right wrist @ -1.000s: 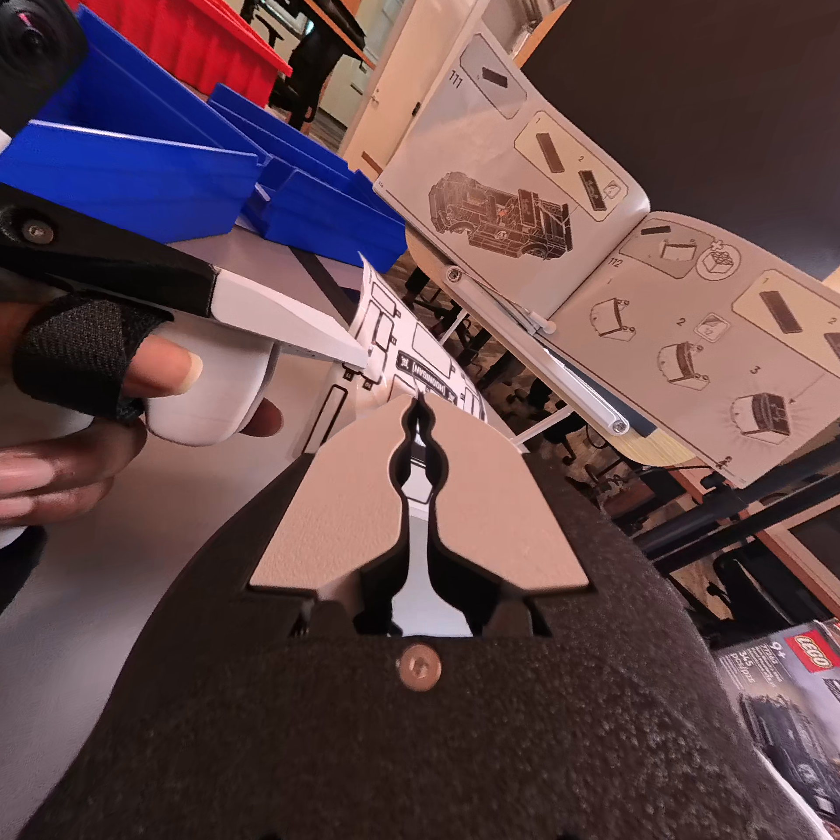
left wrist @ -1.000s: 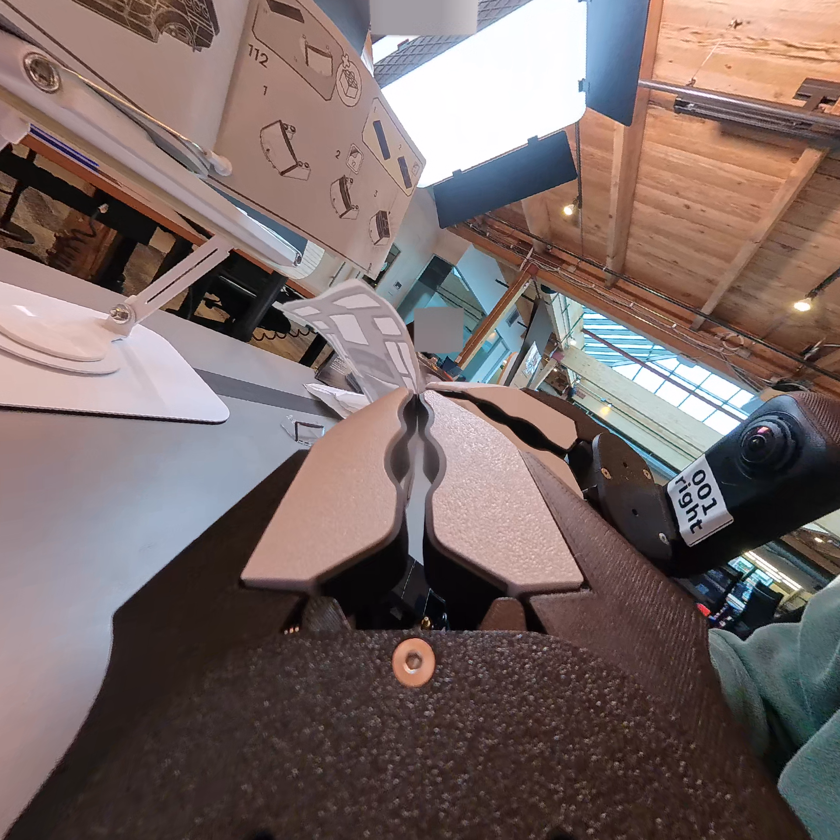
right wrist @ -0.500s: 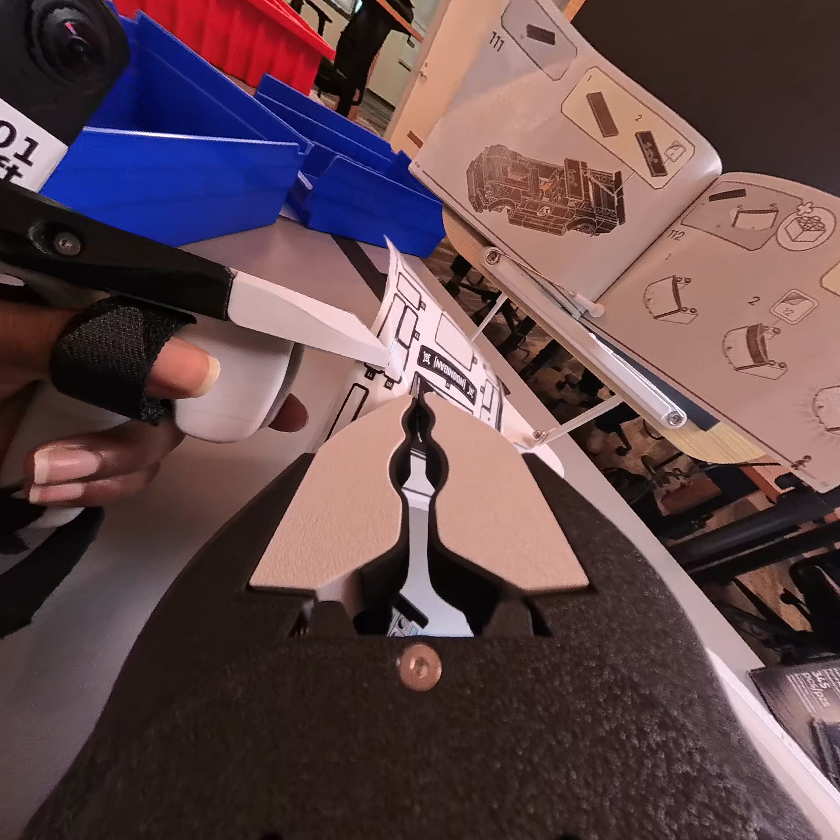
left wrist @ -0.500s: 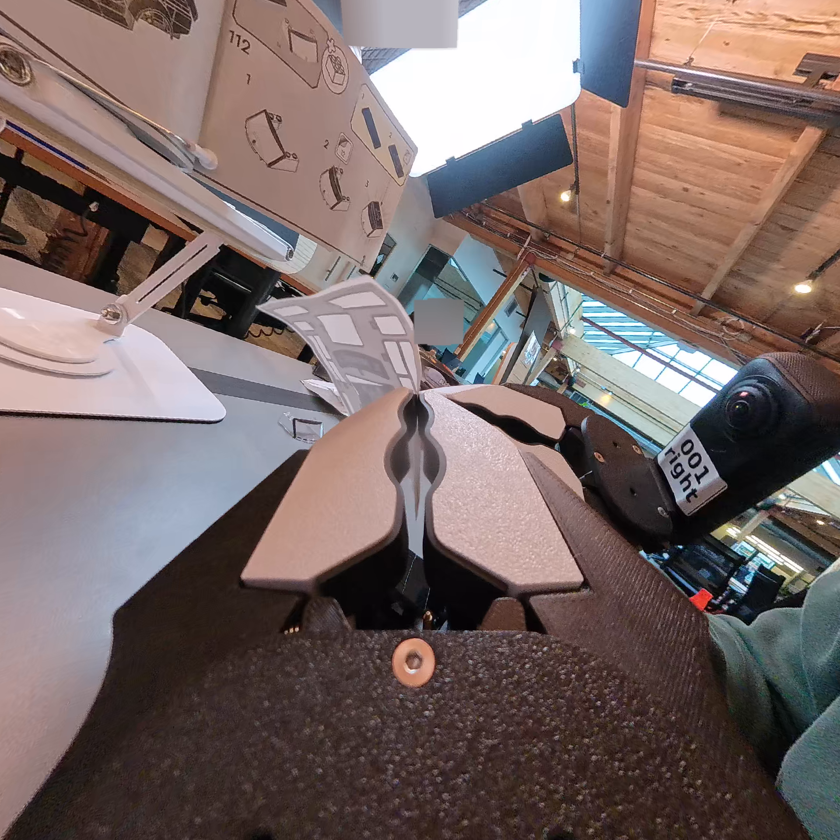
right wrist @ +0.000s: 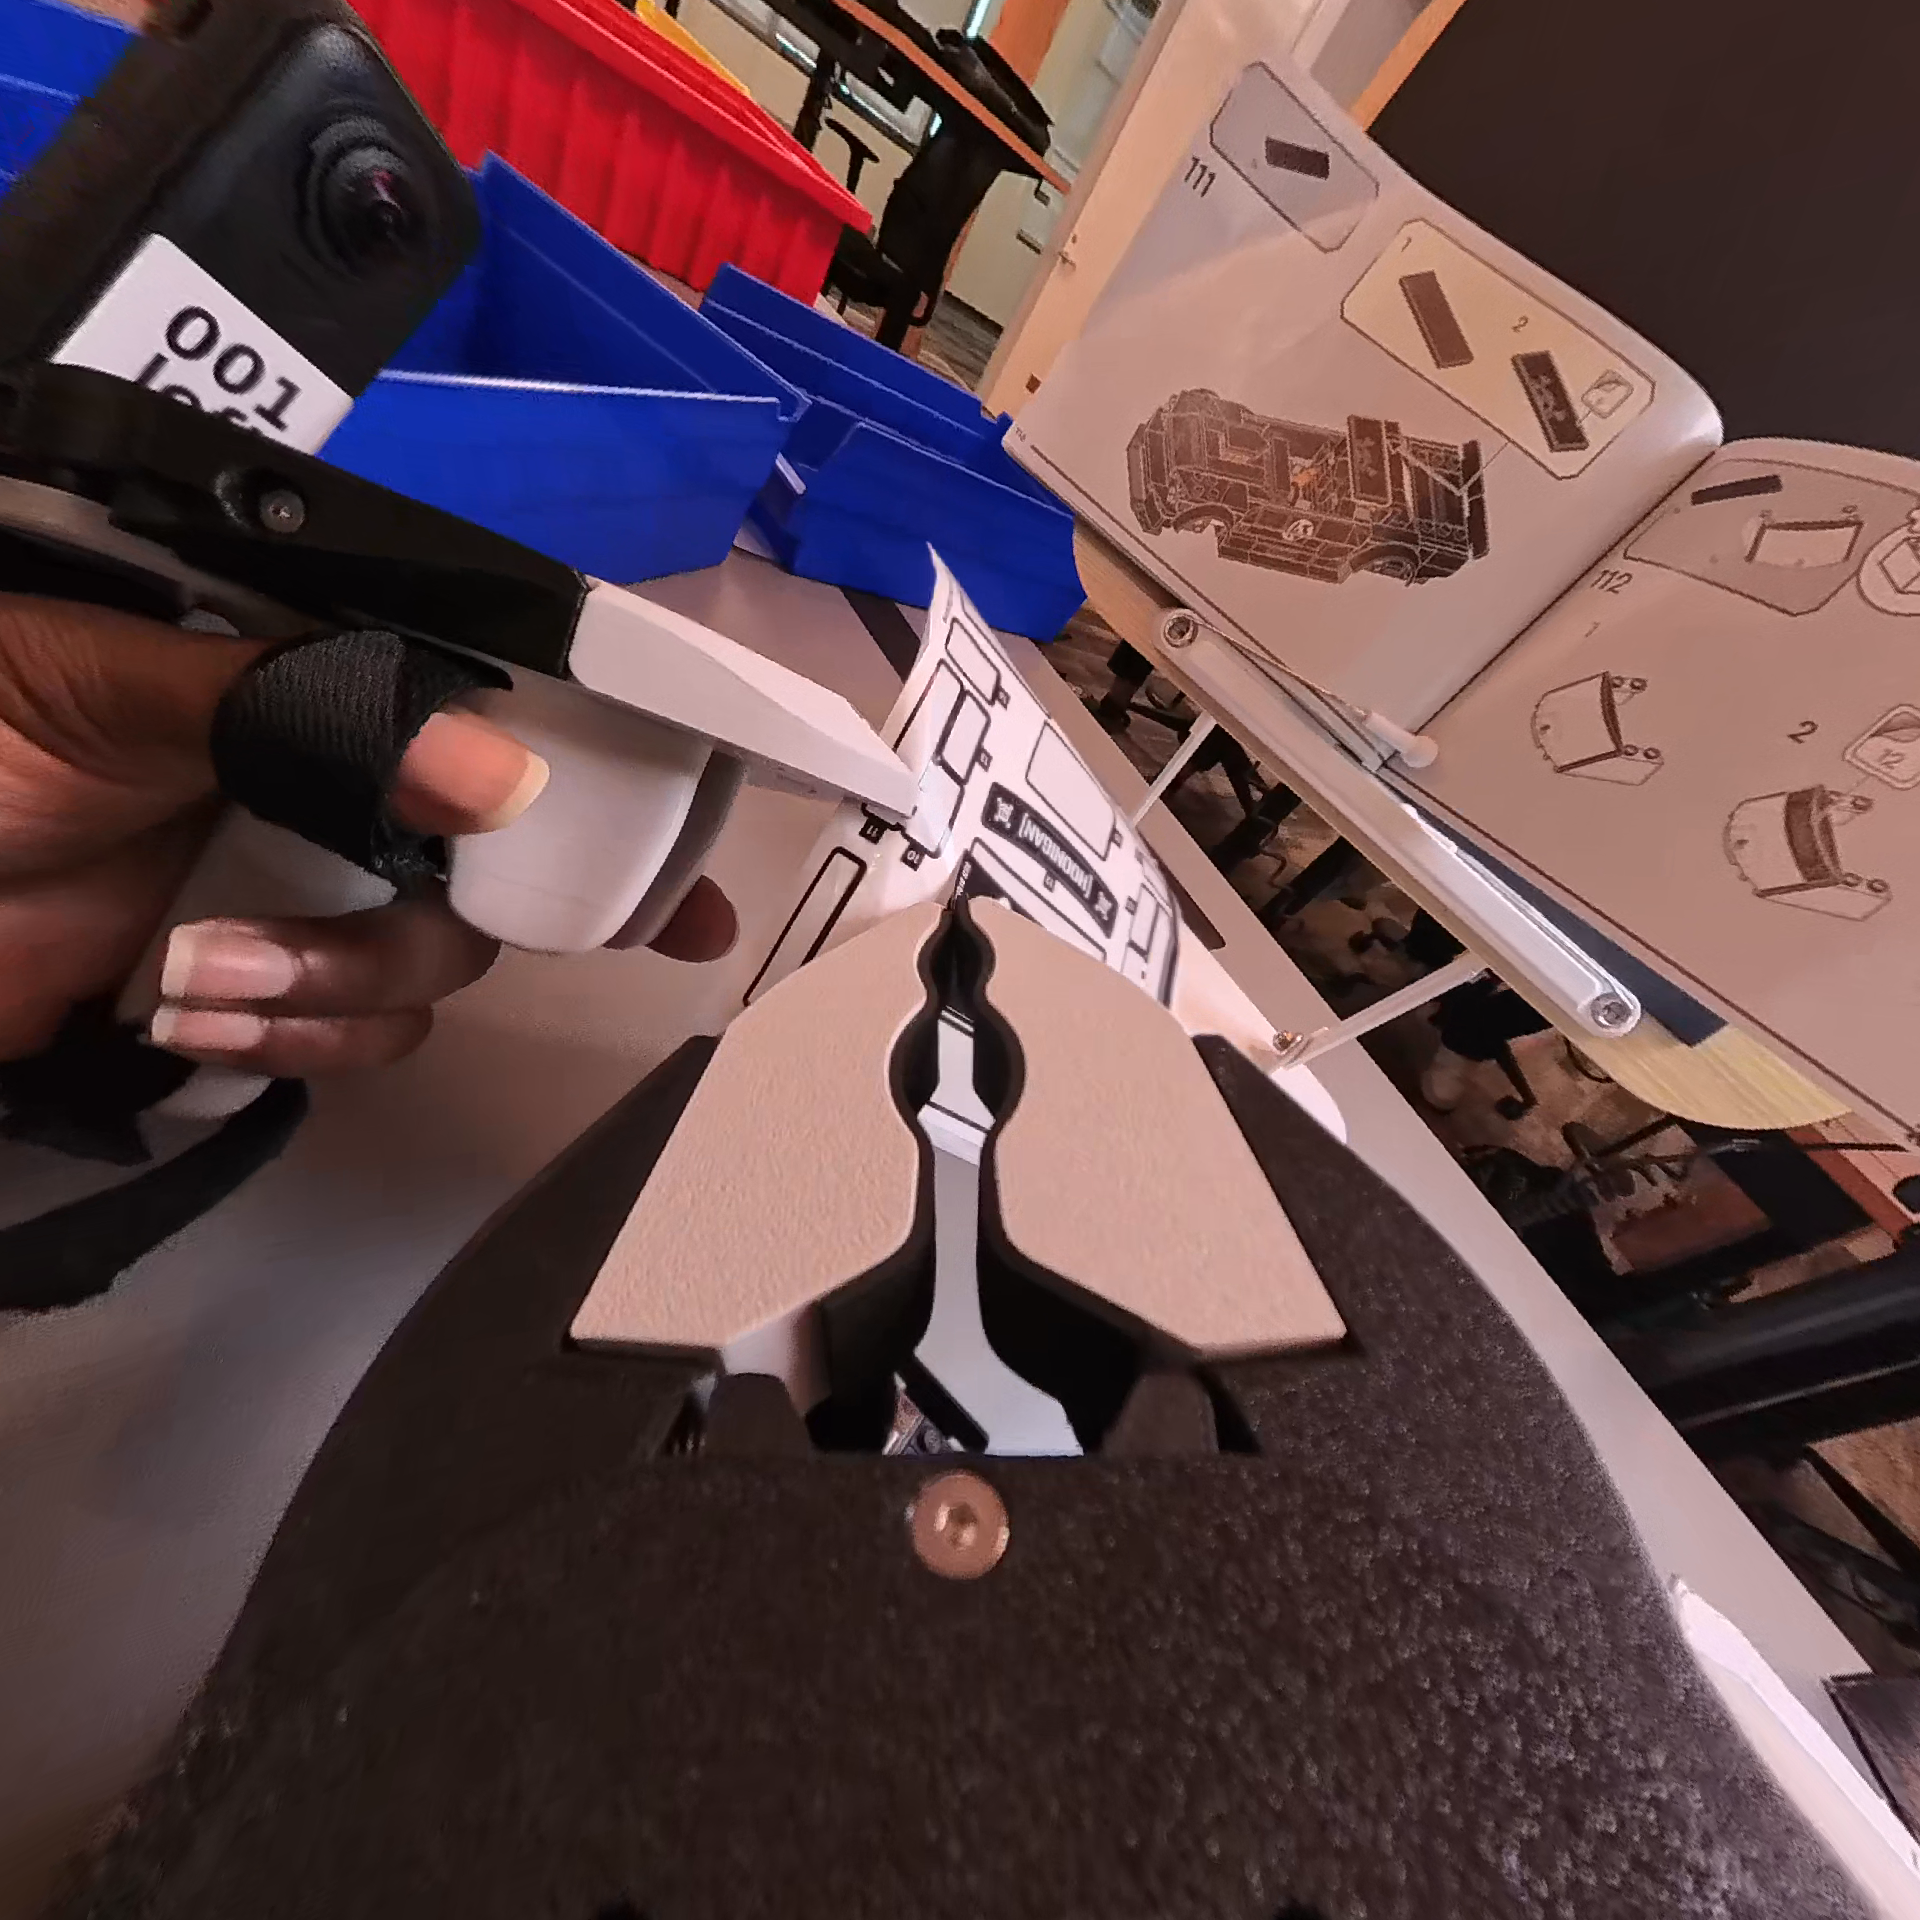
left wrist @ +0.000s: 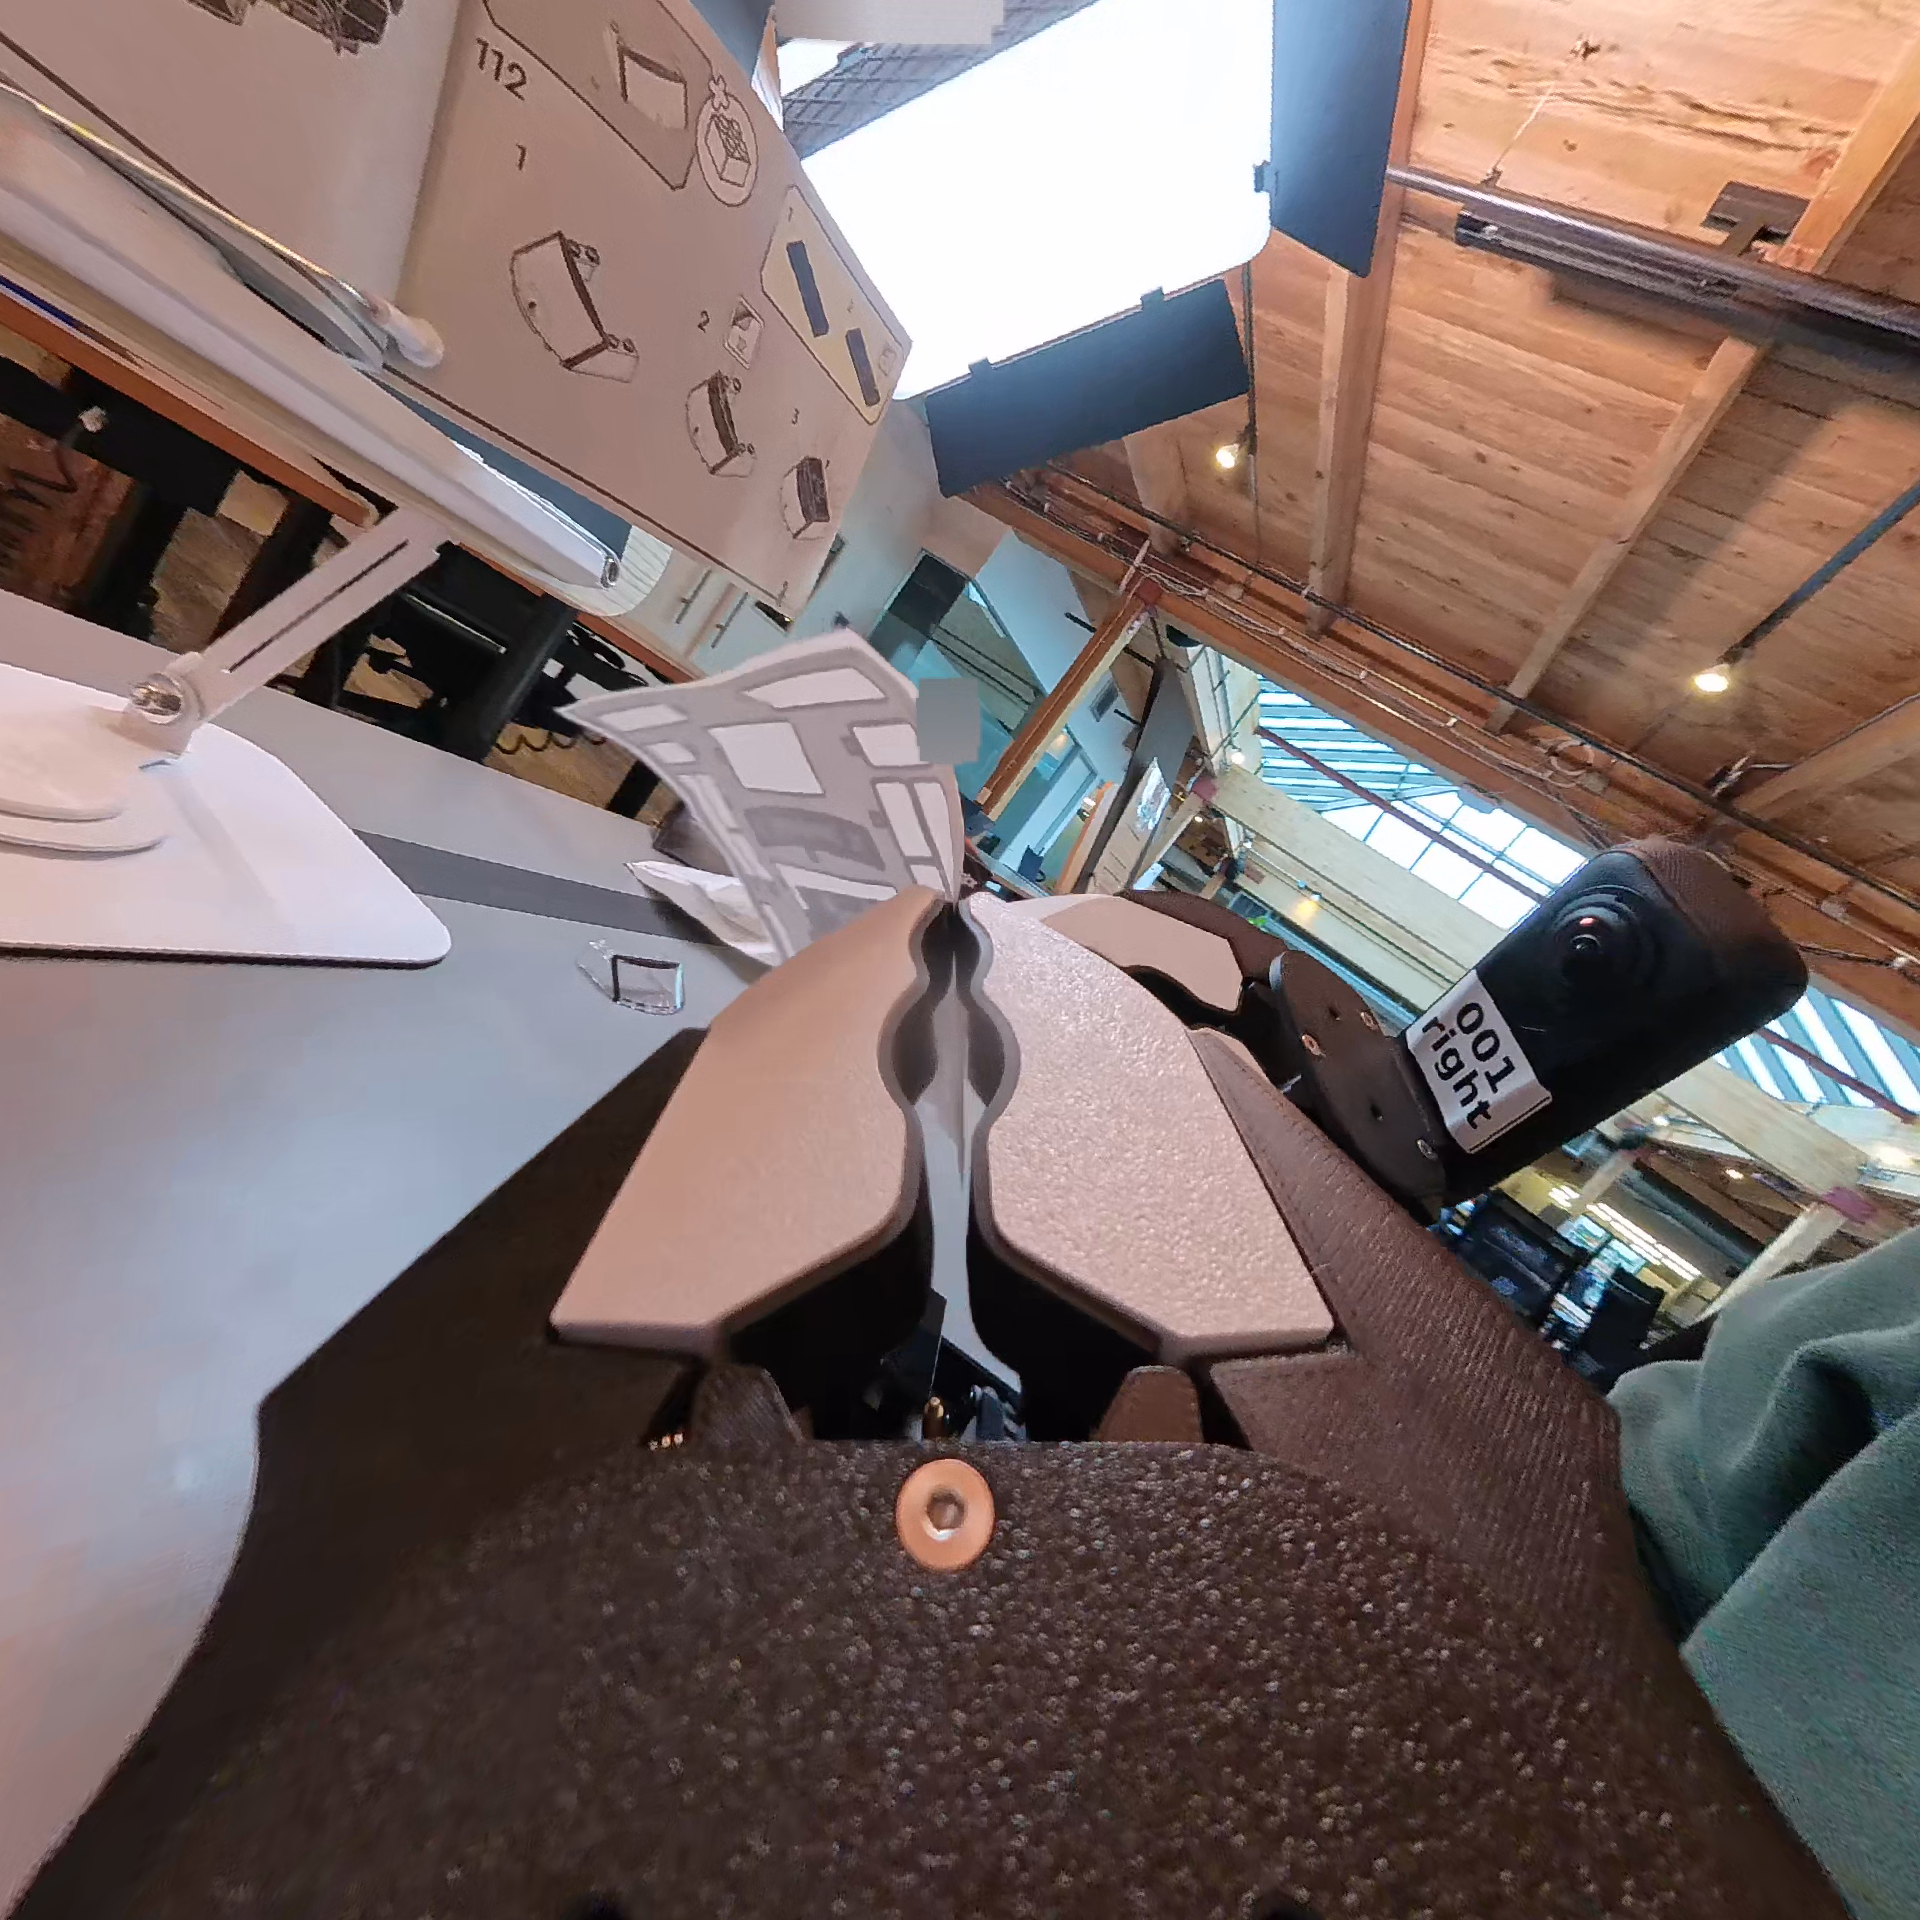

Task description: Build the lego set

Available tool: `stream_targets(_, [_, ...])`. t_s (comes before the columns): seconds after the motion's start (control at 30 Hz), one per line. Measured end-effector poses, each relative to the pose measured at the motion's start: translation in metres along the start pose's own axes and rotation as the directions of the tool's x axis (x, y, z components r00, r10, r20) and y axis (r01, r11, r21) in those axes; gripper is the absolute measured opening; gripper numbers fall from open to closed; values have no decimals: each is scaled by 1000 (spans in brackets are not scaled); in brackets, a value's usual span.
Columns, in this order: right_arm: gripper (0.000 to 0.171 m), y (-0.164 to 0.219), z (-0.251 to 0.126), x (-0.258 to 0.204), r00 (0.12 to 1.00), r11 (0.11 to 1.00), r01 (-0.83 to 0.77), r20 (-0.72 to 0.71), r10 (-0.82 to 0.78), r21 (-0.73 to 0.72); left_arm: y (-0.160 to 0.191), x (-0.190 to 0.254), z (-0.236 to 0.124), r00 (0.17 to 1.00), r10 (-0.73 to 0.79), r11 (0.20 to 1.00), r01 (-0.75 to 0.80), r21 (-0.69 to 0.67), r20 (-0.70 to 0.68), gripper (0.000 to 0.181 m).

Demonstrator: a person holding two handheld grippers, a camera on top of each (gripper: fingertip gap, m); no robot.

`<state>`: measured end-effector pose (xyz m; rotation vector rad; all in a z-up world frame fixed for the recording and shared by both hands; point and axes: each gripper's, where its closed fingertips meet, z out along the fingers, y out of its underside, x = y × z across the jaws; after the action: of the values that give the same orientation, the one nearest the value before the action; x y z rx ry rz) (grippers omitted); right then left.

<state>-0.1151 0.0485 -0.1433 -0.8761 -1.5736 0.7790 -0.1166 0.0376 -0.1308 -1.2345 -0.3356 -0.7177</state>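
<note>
- Grey tabletop [left wrist: 208,1091] is running under both of your tools, with wooden ceiling beams filling the upper right of the left wrist view.
- You are holding the sticker sheet [right wrist: 1049,821] off the table between both tools; it is sitting at the centre of each view, just above the fingertips, curling upward in the left wrist view [left wrist: 800,790].
- Your left gripper [left wrist: 951,909] is pinching the sheet with its fingers pressed together at the tips; in the right wrist view it [right wrist: 914,821] is coming in from the left, its white tip biting the sheet's edge.
- Your right gripper [right wrist: 956,914] is closing to a hairline gap at the tips, with the sheet passing between them, so it looks clamped on the sheet too.
- Your left hand [right wrist: 208,831] is wrapping the white handle at the left edge of the right wrist view, a black strap over one finger.
- Judging progress: the open instruction booklet [right wrist: 1455,416] on its white stand [left wrist: 208,914], upper right of the right wrist view, is showing a nearly whole car, so the build seems late; stickers appear to be the step in hand, and none looks peeled yet.
- A small clear piece [left wrist: 639,977] is lying on the table left of centre in the left wrist view, perhaps awaiting a sticker.
- Blue bins [right wrist: 623,457] and a red bin [right wrist: 644,135] are standing in the upper left of the right wrist view.
</note>
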Motion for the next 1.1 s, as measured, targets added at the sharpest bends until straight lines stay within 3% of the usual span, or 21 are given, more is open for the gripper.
stream_targets(0.13, [0,-2,-1,1,1000,1000,-6,0,6,-7,1,-8,-2,999,-48,997,49,-52,17,0])
stream_targets(0.27, [0,8,1,5,999,998,-38,3,39,-55,33,-56,-18,958,-135,938,205,-279,253,0])
stream_targets(0.33, [0,13,2,5,996,994,-81,20,83,-69,42,-66,-27,926,-218,893,317,-319,308,0])
stream_targets(0.4, [0,10,-1,5,993,992,-109,29,111,-68,44,-67,-36,915,-206,881,328,-342,347,0])
stream_targets(0.67, [0,-3,-40,-55,967,972,-212,121,223,-100,81,-24,-107,832,-278,758,497,-423,480,0])
stream_targets(1.0, [0,-17,-77,-133,952,973,-198,214,220,-122,101,40,-157,817,-361,626,570,-532,450,0])
stream_targets(1.1, [0,-4,-85,-149,951,968,-183,218,219,-174,110,51,-178,808,-349,579,584,-569,475,0])
